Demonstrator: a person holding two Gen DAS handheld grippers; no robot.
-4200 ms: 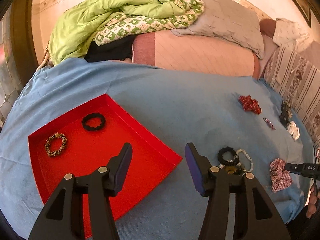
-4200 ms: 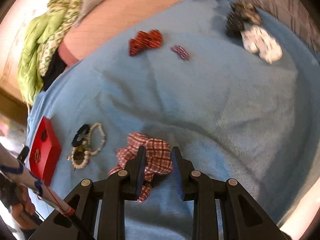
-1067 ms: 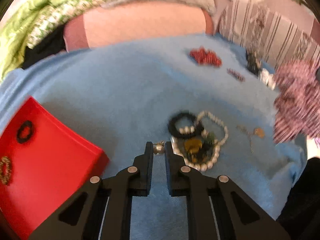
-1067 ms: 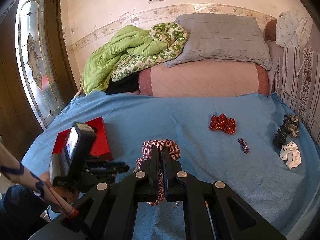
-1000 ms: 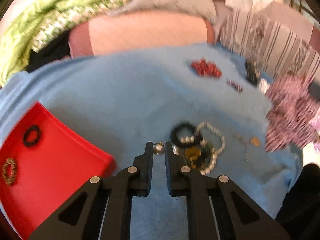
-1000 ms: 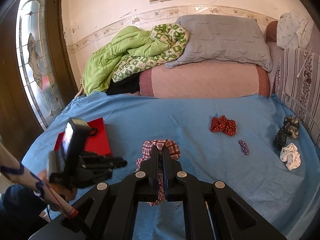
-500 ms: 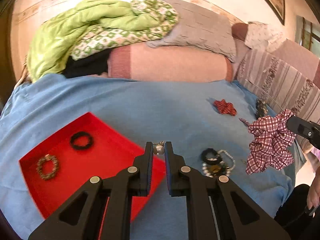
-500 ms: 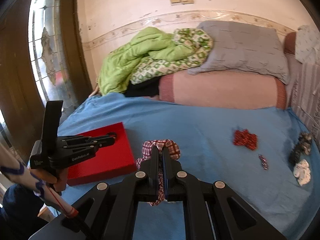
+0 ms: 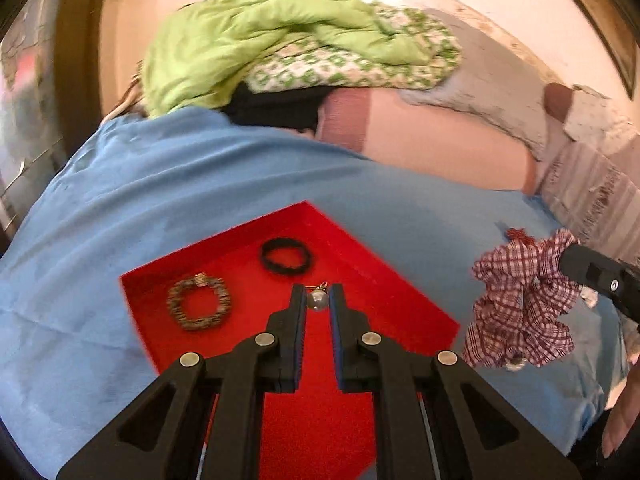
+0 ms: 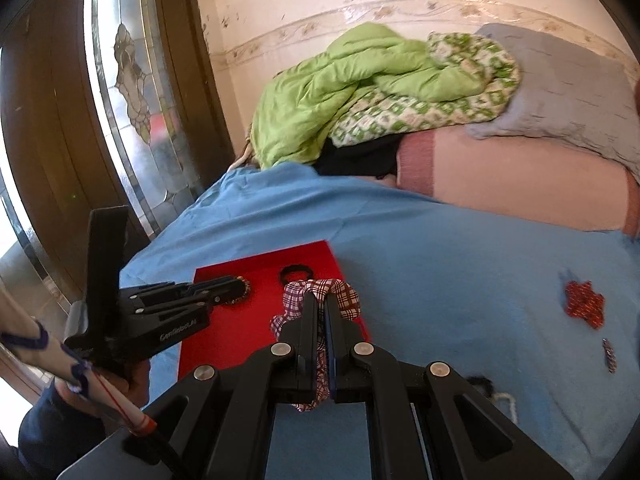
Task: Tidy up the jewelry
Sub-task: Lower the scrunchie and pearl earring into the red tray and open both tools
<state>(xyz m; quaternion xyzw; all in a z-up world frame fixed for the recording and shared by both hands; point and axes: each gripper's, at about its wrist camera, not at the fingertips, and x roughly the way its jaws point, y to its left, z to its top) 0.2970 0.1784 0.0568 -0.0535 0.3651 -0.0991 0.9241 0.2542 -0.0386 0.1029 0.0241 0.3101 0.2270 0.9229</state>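
Note:
My left gripper (image 9: pixel 317 300) is shut on a small silver bead earring (image 9: pixel 317 301) and hangs over the red tray (image 9: pixel 404 300). In the tray lie a black bracelet (image 9: pixel 286 255) and a brown beaded bracelet (image 9: pixel 199 306). My right gripper (image 10: pixel 319 310) is shut on a red-and-white checked scrunchie (image 10: pixel 338 292), held above the tray's (image 10: pixel 224 332) right side. The left wrist view shows the same scrunchie (image 9: pixel 524 300) hanging at the right. The left gripper (image 10: pixel 236 286) reaches in from the left in the right wrist view.
A blue blanket (image 9: pixel 140 184) covers the bed. On it lie a red scrunchie (image 10: pixel 584 302), a small striped clip (image 10: pixel 609 354) and part of a bead pile (image 10: pixel 492 390). A green quilt (image 10: pixel 360 92), pillows and a pink bolster (image 10: pixel 520 180) line the back. A glass door (image 10: pixel 128 80) stands at left.
Both grippers have swung left from the bead pile to over the red tray, each keeping its item. The tray now fills the middle of the left wrist view.

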